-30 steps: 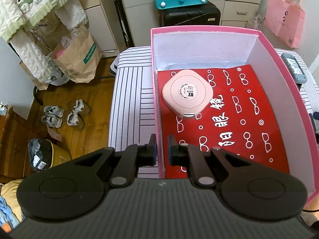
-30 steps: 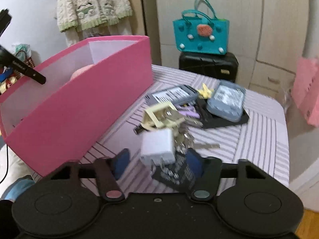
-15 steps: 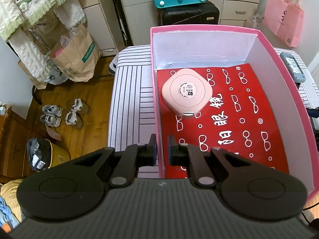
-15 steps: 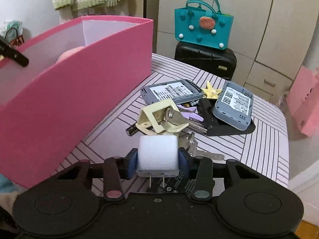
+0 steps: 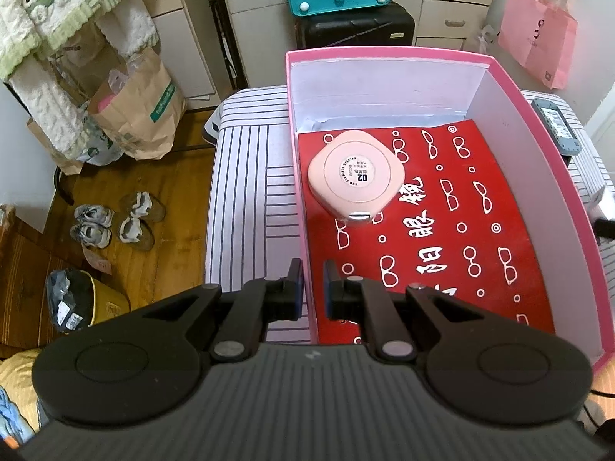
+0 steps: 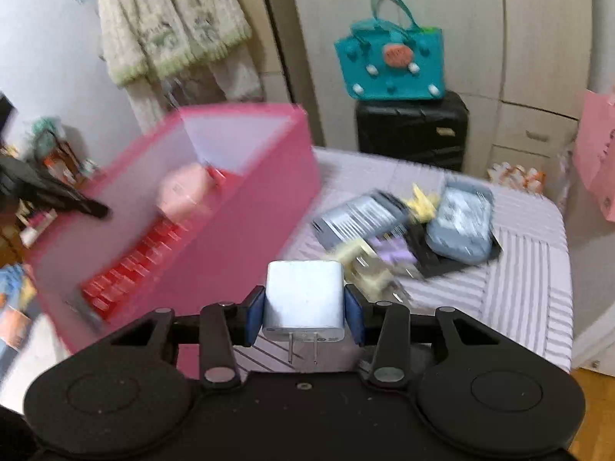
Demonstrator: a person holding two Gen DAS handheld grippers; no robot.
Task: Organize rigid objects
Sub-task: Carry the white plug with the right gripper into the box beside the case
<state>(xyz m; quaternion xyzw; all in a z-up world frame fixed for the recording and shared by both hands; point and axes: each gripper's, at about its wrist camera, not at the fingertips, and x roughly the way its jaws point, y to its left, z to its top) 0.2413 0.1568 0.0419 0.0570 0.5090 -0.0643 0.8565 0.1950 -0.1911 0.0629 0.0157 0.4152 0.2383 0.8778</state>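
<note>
Between right claw [image 6: 303, 320] pads: white charger [image 6: 303, 296], clamped, lifted since a second ago.
Left claw [image 5: 312, 288] pinches pink box [image 5: 298, 176] wall; box sits left of charger, clutter pile [image 6: 407, 226] right. Deposit likely next.

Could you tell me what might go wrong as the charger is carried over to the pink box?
The right tongs grip the white charger only by its smooth sides, so it could slip mid-carry. It may clip the pink box on its high wall. Dropped carelessly, it could hit the pink case already inside.
</note>
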